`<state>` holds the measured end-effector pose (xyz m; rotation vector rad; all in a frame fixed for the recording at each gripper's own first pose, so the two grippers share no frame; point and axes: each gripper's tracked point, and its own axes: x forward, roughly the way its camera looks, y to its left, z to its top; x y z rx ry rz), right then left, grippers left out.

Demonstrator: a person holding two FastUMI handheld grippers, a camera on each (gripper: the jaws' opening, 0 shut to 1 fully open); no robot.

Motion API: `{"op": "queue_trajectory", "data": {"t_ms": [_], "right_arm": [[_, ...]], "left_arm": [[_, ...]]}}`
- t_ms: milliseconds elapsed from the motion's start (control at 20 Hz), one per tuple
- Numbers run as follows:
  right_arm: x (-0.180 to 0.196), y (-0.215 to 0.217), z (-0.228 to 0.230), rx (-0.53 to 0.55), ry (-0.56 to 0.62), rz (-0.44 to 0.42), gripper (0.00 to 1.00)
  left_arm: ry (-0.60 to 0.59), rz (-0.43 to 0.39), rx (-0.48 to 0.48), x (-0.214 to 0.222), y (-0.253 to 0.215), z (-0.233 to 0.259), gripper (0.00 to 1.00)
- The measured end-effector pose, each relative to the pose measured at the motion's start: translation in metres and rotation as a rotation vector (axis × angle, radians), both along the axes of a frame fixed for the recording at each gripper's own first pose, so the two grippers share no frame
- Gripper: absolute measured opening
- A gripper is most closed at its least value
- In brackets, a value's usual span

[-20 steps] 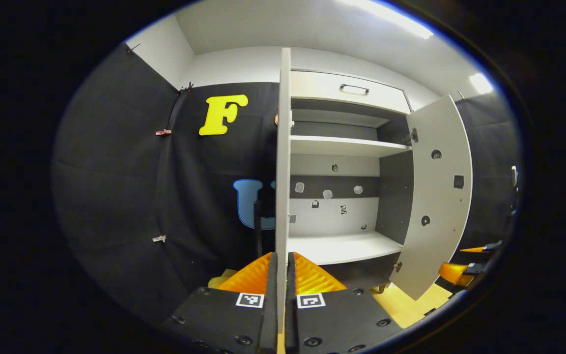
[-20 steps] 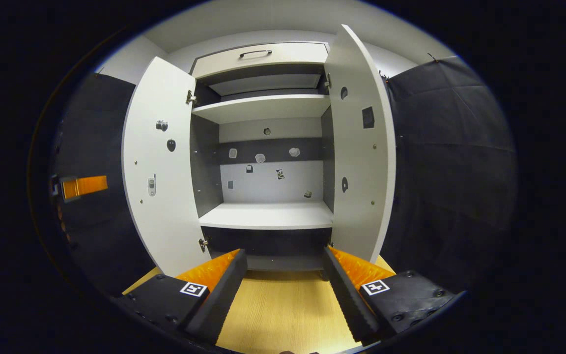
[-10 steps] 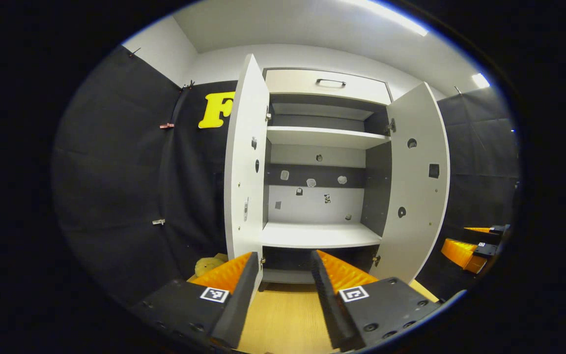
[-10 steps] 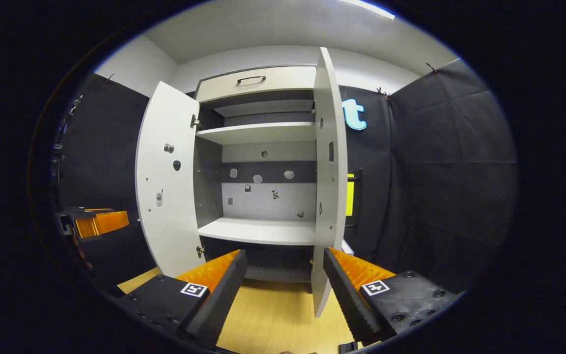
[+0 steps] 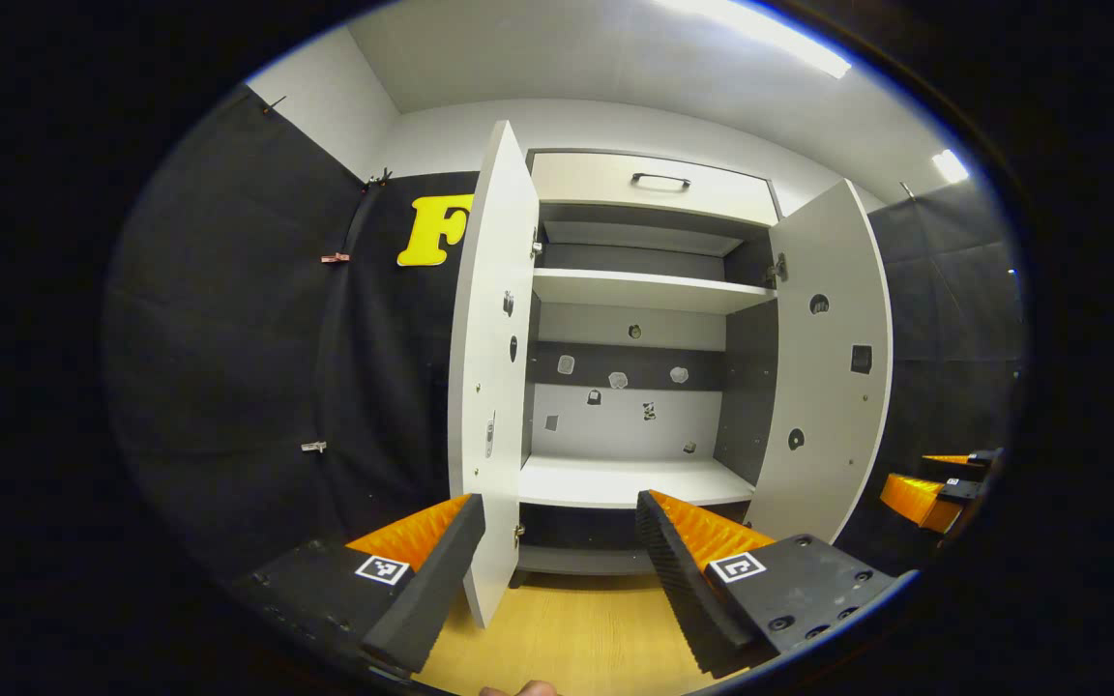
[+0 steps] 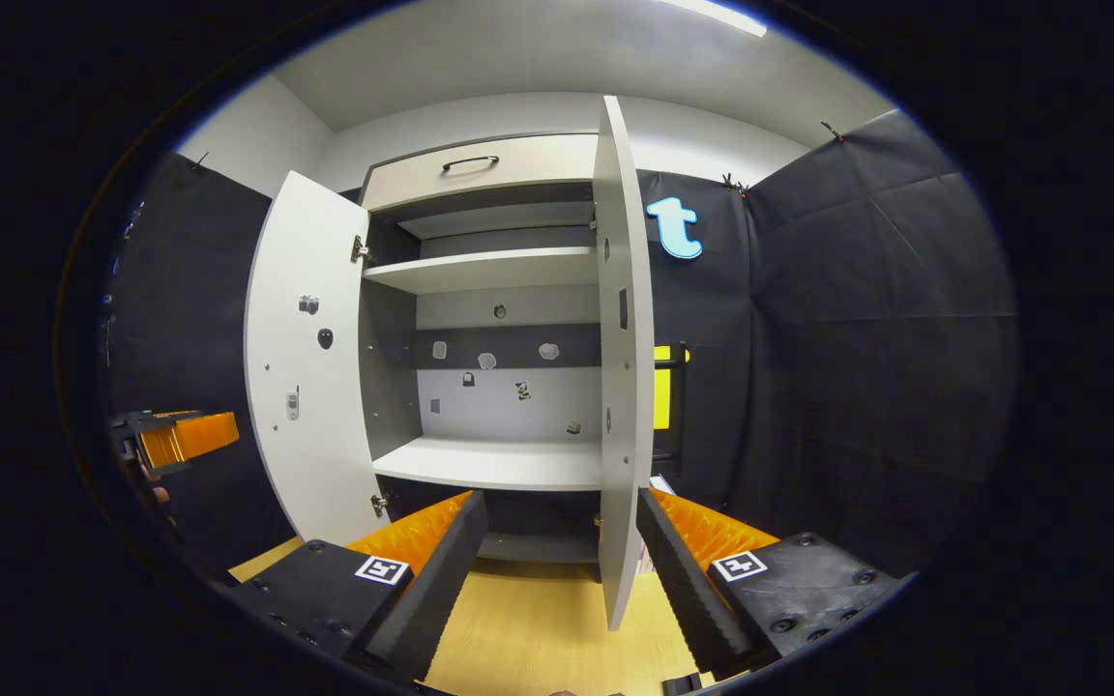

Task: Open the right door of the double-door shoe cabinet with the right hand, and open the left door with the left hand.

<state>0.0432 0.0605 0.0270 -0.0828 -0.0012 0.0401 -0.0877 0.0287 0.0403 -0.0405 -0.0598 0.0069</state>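
Left gripper view looks into the shoe cabinet (image 5: 630, 387) at frame centre, both doors swung out. Its left door (image 5: 489, 387) stands nearly edge-on just left of centre, the lower edge dropping between the fingers of the left hand-held gripper (image 5: 557, 570), whose jaws are spread wide and grip nothing. The right door (image 5: 833, 367) shows its broad inner face at right of centre, and beyond it, at the far right edge, the other gripper appears small. A fingertip (image 5: 523, 688) peeks in at the bottom edge.

Right gripper view reverses this: the right door (image 6: 623, 367) is the near edge-on panel at centre, its bottom corner hanging between the fingers of the right hand-held gripper (image 6: 562, 570), also spread wide with nothing between them, while the left door (image 6: 310, 367) shows its broad face at left. The shoe cabinet (image 6: 489, 367) interior shows bare shelves (image 6: 489, 462) and a drawer (image 6: 480, 169) above. Wooden floor (image 6: 538, 628) lies open between each pair of fingers.
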Motion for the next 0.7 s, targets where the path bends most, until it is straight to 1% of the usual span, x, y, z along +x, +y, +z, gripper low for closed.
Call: {"op": "queue_trajectory", "data": {"t_ms": [150,300,550,700], "right_arm": [[0.004,-0.009,-0.007,0.0,0.012,-0.03,0.98],[0.006,-0.014,-0.01,0.002,0.016,-0.057,0.98],[0.015,-0.017,-0.016,0.024,0.028,-0.095,0.98],[0.022,-0.015,-0.019,0.019,0.035,-0.105,0.98]], "left_arm": [[-0.003,0.012,-0.002,0.003,0.015,-0.006,0.97],[-0.006,-0.001,-0.019,0.01,0.019,-0.012,0.96],[-0.022,-0.001,0.032,0.022,0.024,-0.011,0.97],[-0.02,-0.033,0.035,0.028,0.02,-0.016,0.98]]}}
